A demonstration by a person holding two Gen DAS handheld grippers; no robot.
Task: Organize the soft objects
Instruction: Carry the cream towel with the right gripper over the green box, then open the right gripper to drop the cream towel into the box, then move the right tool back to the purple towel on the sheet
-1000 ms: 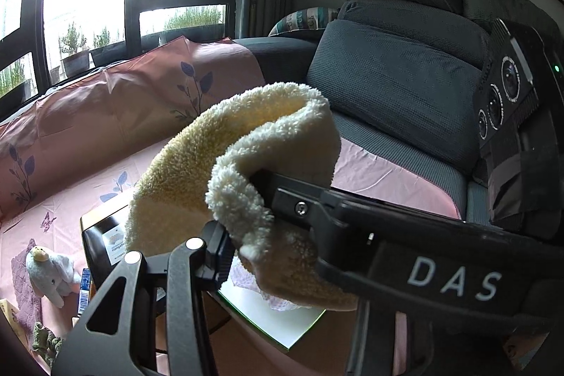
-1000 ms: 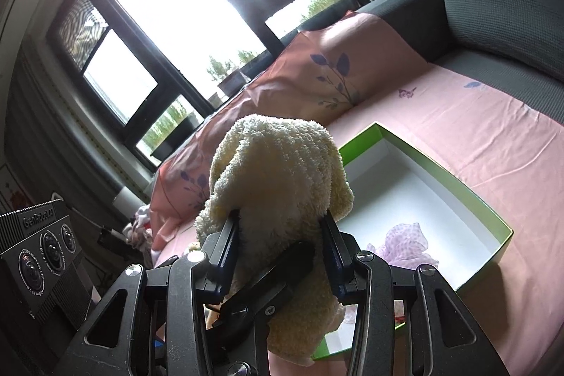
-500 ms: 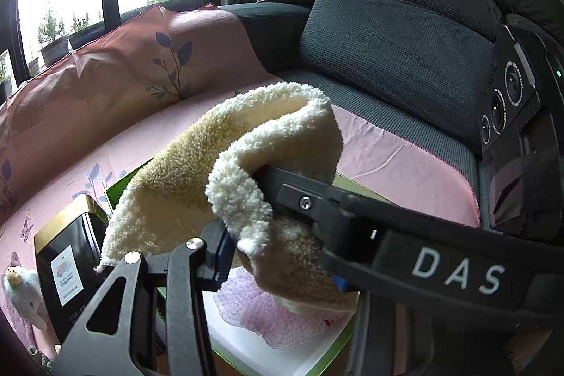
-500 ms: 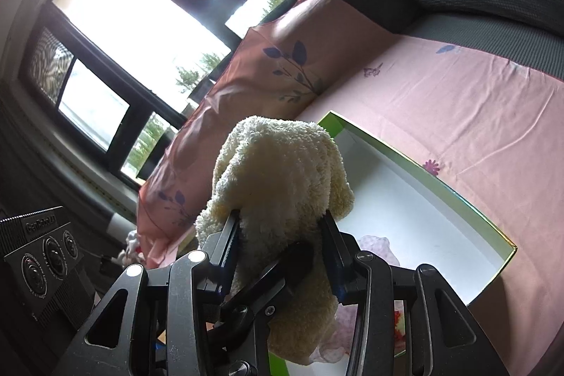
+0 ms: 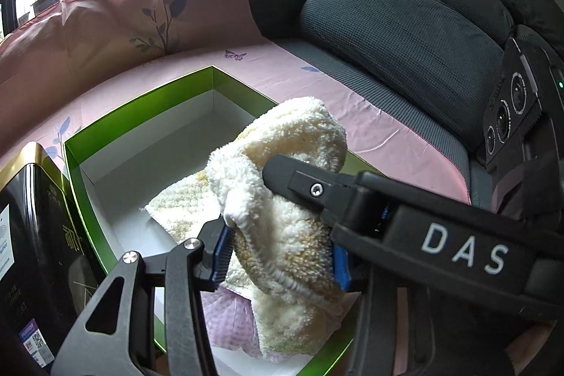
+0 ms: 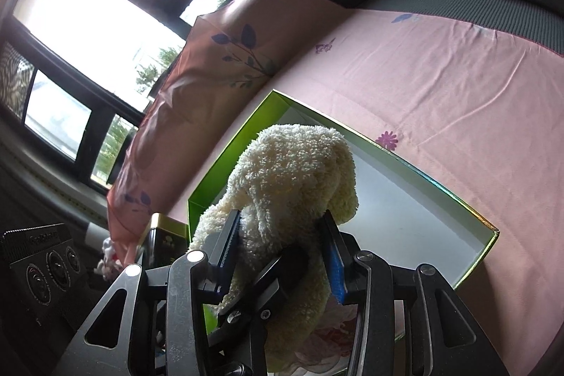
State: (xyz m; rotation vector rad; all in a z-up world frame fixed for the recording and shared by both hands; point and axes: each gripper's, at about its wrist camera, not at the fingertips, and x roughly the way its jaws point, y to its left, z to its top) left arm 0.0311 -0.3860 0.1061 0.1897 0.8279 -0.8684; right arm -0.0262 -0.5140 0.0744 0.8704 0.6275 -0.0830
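Note:
A fluffy cream towel (image 5: pixel 282 221) is pinched by both grippers over an open green box (image 5: pixel 141 101) with a white inside. My left gripper (image 5: pixel 278 252) is shut on the towel's lower fold. My right gripper (image 6: pixel 282 249) is shut on the same towel (image 6: pixel 292 171). One end of the towel lies on the box floor (image 5: pixel 179 203). A pink waffle cloth (image 5: pixel 229 319) lies in the box under the towel. The box also shows in the right wrist view (image 6: pixel 440 189).
The box sits on a pink floral sheet (image 5: pixel 317 94) over a dark grey sofa (image 5: pixel 405 23). A black and gold tin (image 5: pixel 35 252) stands against the box's left side. A pink cushion (image 6: pixel 218 59) leans by the window.
Both grippers have come down with the towel into the green box. The towel's free end now rests on the box floor, over the pink cloth.

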